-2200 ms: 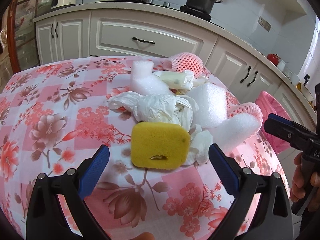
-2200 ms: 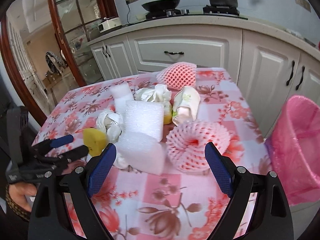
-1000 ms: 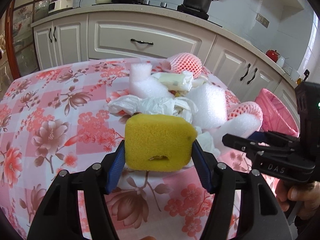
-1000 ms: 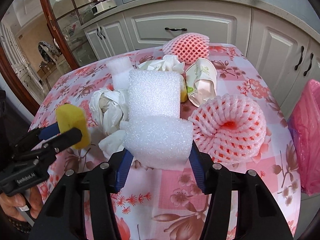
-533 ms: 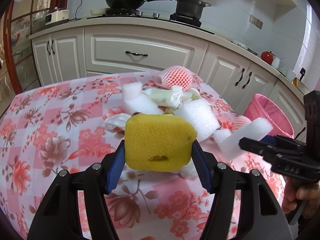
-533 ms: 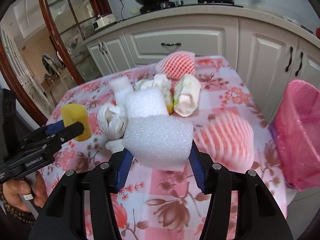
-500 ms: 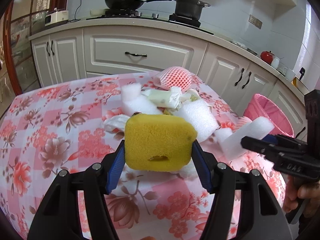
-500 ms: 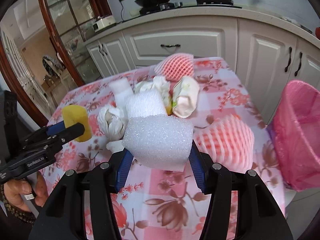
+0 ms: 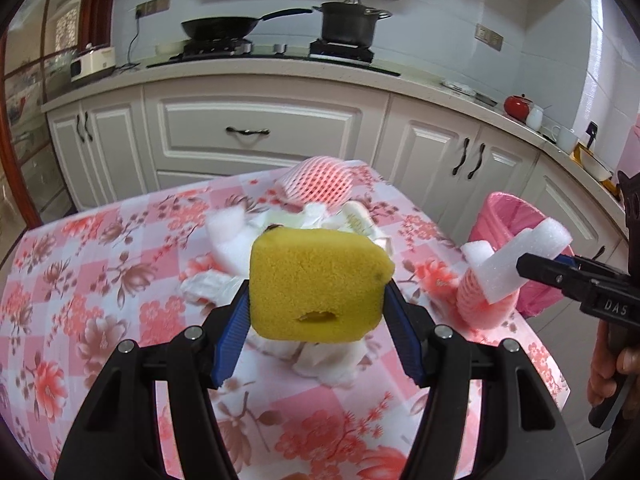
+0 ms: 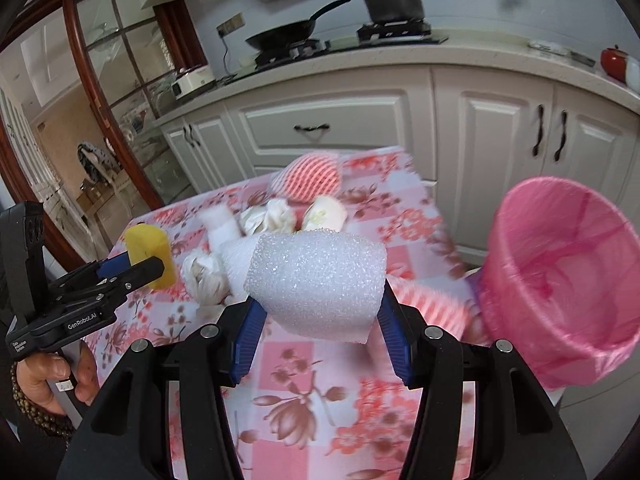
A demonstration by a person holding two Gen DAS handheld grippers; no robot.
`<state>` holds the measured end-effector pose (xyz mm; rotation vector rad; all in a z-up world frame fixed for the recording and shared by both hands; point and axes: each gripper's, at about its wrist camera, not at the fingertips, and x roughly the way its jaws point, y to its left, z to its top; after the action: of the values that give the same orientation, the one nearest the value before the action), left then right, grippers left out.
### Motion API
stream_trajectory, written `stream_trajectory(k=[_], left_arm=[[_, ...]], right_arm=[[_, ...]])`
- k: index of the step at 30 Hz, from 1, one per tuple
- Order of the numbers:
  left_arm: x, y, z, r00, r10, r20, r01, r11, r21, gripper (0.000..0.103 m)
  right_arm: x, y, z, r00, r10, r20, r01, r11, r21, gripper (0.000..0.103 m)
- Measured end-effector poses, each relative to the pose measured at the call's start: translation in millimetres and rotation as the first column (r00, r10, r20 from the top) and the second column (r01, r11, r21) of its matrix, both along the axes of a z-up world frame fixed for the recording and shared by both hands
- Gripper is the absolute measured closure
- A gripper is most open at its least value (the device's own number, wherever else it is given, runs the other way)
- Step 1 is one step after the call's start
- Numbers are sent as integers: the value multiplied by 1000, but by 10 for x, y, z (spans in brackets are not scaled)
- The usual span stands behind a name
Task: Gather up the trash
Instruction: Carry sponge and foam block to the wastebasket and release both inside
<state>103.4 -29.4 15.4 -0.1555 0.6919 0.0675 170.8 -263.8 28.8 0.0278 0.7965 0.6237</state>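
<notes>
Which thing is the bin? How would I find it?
Look past the right edge of the flowery table, below the white cabinets. The bin stands there on the floor, round, open-topped and lined with a pink bag; nothing else nearby is a hollow container.

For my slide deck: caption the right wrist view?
Right tongs clamp white foam near the pink bin.

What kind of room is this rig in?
Most likely a home kitchen: a frying pan and a lidded pot sit on a gas hob over white cabinets, by a table.
</notes>
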Motion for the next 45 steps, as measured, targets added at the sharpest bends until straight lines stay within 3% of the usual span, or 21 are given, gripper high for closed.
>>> stream_trajectory(k=[12, 26, 35, 45], left_arm=[[251, -354, 91, 997, -74, 6, 74, 997, 21, 41], [169, -260, 179, 998, -55, 31, 55, 998, 20, 41], [213, -341, 278, 996, -81, 37, 80, 996, 38, 41], [477, -734, 402, 984, -173, 38, 170, 984, 60, 41]], right_arm=[[184, -502, 115, 997, -81, -3, 81, 996, 33, 51], [94, -405, 401, 998, -33, 50, 31, 998, 49, 51], [149, -622, 431, 993, -83, 85, 83, 997, 0, 51], [399, -1162, 301, 976, -197, 97, 204, 977, -68, 51]])
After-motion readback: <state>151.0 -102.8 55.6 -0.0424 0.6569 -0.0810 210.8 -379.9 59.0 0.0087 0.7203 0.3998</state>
